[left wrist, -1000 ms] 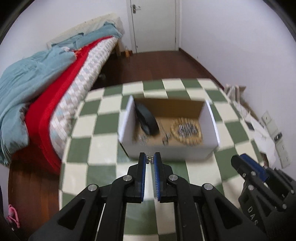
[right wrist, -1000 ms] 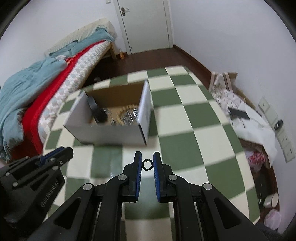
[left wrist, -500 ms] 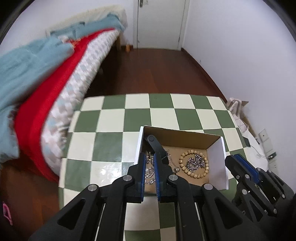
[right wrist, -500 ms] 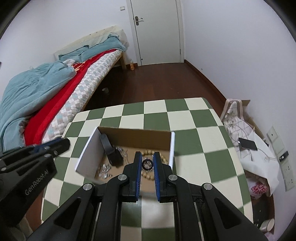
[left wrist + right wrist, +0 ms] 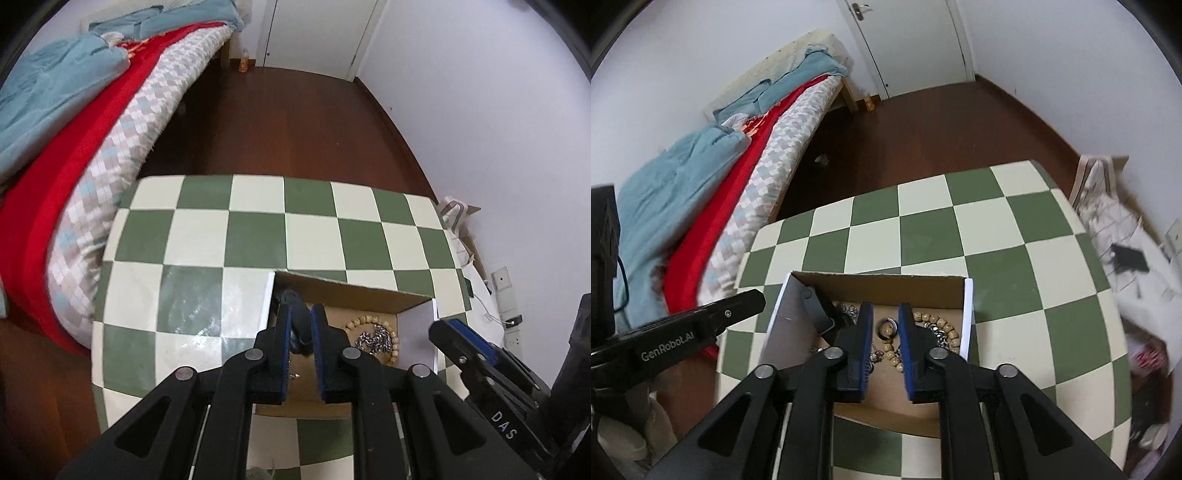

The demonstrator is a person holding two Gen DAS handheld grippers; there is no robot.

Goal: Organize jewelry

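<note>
An open cardboard box (image 5: 354, 290) (image 5: 886, 282) stands on the green-and-white checked table. Inside lie a wooden bead bracelet (image 5: 391, 332) (image 5: 938, 325), silver chains (image 5: 373, 339) (image 5: 849, 312) and a black watch (image 5: 816, 308). My left gripper (image 5: 300, 314) hovers over the box's left part, jaws slightly apart; nothing shows between its tips. My right gripper (image 5: 885, 314) is over the box, jaws slightly apart, and a silver ring (image 5: 886, 328) sits between the fingers, loose or falling.
A bed with red and teal blankets (image 5: 66, 122) (image 5: 713, 177) borders the table's left side. Dark wooden floor lies beyond the table's far edge. A bag and papers (image 5: 1119, 229) sit to the right by the wall.
Both grippers rose and moved forward over the box. The left gripper's small silver piece is gone from its tips. The right jaws have widened around the ring.
</note>
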